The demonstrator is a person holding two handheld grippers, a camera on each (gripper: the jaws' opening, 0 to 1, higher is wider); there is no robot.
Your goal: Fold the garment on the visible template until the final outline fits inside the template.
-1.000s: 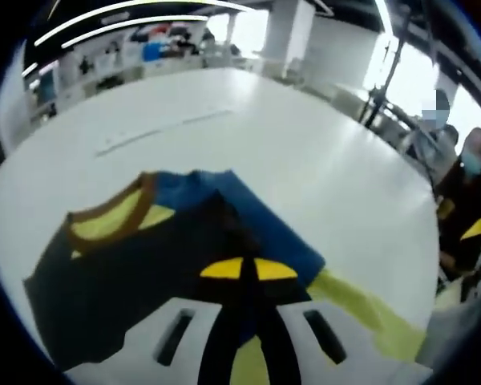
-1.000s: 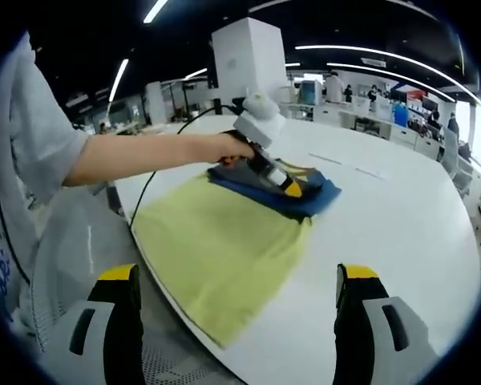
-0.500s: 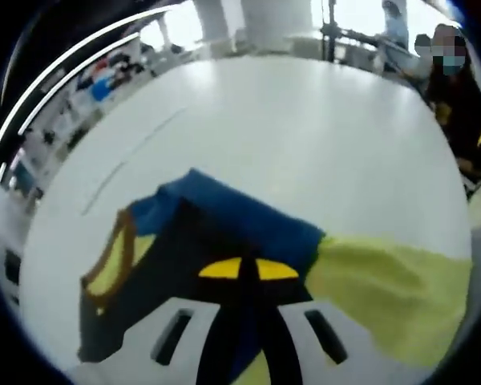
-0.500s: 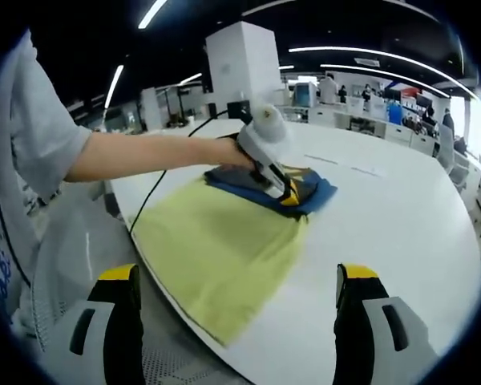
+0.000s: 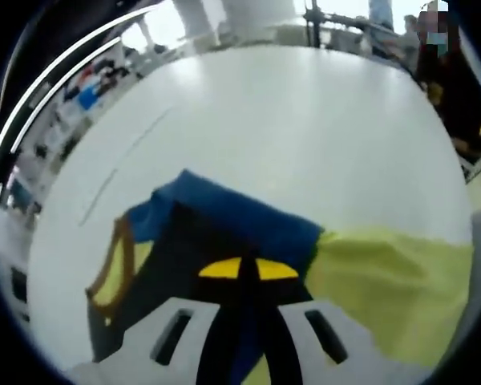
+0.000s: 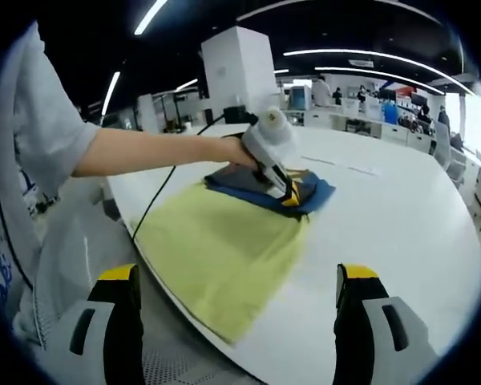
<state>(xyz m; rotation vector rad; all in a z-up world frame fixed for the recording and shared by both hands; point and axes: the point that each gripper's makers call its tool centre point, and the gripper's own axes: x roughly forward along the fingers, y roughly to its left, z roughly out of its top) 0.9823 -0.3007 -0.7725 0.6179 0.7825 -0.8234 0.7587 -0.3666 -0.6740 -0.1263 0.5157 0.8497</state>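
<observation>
In the right gripper view, the right gripper (image 6: 236, 301) is hanging released at 6 o'clock, its jaws spread wide over the near edge of the white table (image 6: 401, 233), gripping nothing. Beyond it, the yellow template (image 6: 220, 249) is lying flat across the table edge. At its far end, toward 12 o'clock, the folded dark garment (image 6: 260, 188) is resting partly on the template, with its blue layer showing at the far side. The left gripper (image 6: 290, 199) is pressing down onto it. In the left gripper view, its yellow tips (image 5: 222, 269) are meeting, clenched over the dark fabric (image 5: 192, 249); the template (image 5: 393, 281) is spreading toward 4 o'clock.
</observation>
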